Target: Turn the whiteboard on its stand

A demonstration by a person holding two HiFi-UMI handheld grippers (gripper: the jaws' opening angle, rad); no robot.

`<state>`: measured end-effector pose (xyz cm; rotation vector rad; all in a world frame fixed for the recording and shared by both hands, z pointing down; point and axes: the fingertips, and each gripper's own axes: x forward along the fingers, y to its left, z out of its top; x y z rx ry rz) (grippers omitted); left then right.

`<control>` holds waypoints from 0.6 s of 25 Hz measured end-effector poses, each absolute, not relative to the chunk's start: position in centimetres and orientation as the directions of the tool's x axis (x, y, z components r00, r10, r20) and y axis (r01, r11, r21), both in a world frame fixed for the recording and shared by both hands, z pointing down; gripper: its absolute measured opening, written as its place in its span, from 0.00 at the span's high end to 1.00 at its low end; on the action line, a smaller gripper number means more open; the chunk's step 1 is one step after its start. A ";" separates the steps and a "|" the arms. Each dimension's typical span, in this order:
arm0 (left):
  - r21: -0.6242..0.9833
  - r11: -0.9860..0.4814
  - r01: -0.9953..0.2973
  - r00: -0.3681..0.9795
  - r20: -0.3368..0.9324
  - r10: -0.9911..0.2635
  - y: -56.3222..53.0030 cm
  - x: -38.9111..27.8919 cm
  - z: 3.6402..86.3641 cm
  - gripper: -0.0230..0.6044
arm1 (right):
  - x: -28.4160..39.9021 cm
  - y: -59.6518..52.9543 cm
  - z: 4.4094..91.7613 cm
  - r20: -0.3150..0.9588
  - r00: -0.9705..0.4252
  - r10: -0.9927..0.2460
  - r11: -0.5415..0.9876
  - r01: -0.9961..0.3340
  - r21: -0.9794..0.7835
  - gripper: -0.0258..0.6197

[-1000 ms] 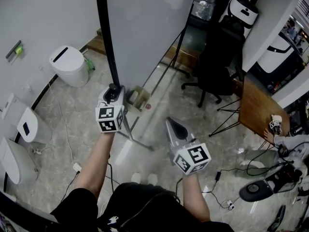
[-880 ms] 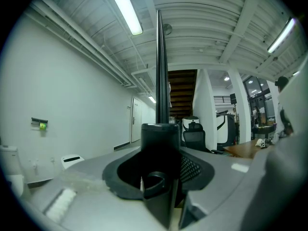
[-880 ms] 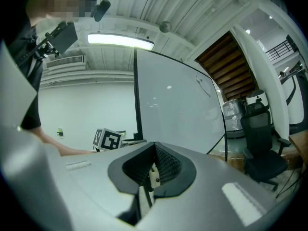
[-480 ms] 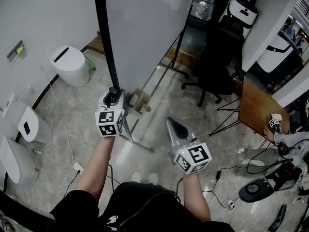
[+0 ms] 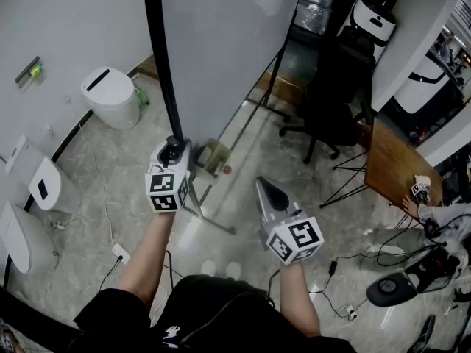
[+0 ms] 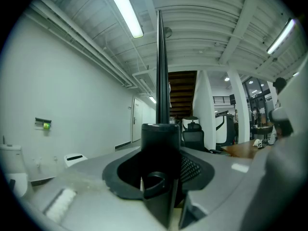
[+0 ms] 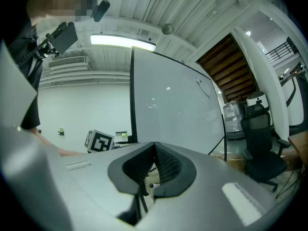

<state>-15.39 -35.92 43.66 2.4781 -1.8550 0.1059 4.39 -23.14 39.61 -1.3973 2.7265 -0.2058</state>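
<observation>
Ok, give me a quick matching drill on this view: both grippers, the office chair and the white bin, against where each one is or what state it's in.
Things:
1. left gripper
2. right gripper
3. office chair
4. white bin

Place or state:
A. on the floor by the wall at the left
B. jaws together, nothing between them
C. closed on the black post of the whiteboard
D. black, to the right of the whiteboard, near the wooden table

Pairs: 1-C, 2-B, 3-D, 4-A
</observation>
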 end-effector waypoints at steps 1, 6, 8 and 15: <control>-0.007 -0.282 -0.959 0.280 0.081 -0.956 -35.7 -15.5 43.7 0.67 | 4.3 -23.0 39.7 -0.002 -0.584 -0.811 0.578 -0.802 -0.151 0.95; -0.016 -0.284 -0.959 0.282 0.078 -0.956 -35.4 -15.4 43.7 0.67 | 4.4 -22.7 39.8 -0.002 -0.588 -0.809 0.582 -0.799 -0.152 0.95; -0.021 -0.285 -0.958 0.283 0.077 -0.956 -35.5 -15.3 43.7 0.67 | 4.5 -22.6 39.7 -0.002 -0.589 -0.808 0.582 -0.799 -0.151 0.95; -0.048 -0.281 -0.958 0.277 0.085 -0.957 -35.7 -15.4 43.9 0.65 | 4.8 -22.1 39.6 -0.018 -0.586 -0.810 0.582 -0.799 -0.150 0.95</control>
